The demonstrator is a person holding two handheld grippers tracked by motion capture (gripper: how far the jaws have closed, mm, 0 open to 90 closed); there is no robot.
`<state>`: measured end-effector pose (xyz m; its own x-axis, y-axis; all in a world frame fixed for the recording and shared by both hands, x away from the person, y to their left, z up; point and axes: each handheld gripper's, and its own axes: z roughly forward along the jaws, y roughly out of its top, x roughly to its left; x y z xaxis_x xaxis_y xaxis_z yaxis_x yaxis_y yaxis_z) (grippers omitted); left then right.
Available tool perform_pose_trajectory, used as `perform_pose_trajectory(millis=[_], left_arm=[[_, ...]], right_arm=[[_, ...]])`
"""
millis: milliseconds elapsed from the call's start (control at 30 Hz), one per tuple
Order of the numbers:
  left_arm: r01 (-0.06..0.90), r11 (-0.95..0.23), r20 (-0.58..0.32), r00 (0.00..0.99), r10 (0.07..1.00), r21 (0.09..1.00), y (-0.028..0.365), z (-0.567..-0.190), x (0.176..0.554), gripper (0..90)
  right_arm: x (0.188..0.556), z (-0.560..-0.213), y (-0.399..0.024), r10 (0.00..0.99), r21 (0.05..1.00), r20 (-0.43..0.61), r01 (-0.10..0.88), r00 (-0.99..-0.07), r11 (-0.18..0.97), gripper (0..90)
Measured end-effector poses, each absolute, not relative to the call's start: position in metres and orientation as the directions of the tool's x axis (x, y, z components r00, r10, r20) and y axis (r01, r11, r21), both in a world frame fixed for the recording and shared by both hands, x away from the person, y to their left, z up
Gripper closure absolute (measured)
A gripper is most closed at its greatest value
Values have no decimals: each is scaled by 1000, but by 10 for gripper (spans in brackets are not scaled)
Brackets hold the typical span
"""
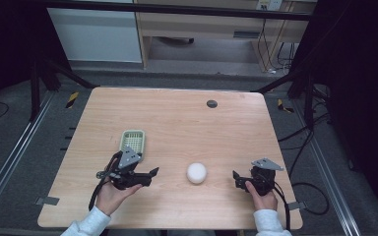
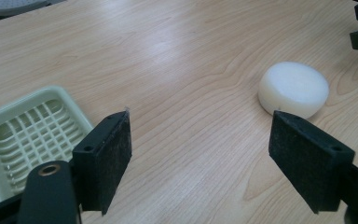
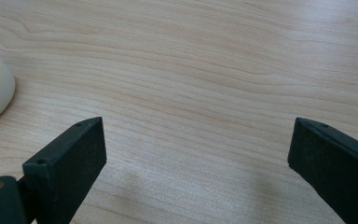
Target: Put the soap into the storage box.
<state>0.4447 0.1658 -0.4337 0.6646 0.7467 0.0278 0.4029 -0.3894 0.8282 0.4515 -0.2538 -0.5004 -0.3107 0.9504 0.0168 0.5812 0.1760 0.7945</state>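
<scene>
we see the white puck (image 1: 196, 173) lying on the table (image 1: 177, 118) between our left gripper (image 1: 145, 178) and right gripper (image 1: 239, 179), both spread wide and empty; it looks stiff, smooth (perhaps slippery), best pinched across its flat sides' rim.

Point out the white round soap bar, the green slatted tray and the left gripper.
White round soap bar (image 2: 293, 88), left gripper view, flat top.
Green slatted tray (image 1: 133, 140), high view, grid floor.
Left gripper (image 2: 200, 158), left gripper view, midway between open jaws.
</scene>
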Motion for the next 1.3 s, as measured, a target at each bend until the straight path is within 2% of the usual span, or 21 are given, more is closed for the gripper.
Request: perform_pose_trajectory(millis=[1300], left_arm=[[375, -453, 21, 751, 660, 809, 101, -434, 455, 198]], right_arm=[[452, -500, -253, 950, 796, 31, 582, -311, 165, 45]])
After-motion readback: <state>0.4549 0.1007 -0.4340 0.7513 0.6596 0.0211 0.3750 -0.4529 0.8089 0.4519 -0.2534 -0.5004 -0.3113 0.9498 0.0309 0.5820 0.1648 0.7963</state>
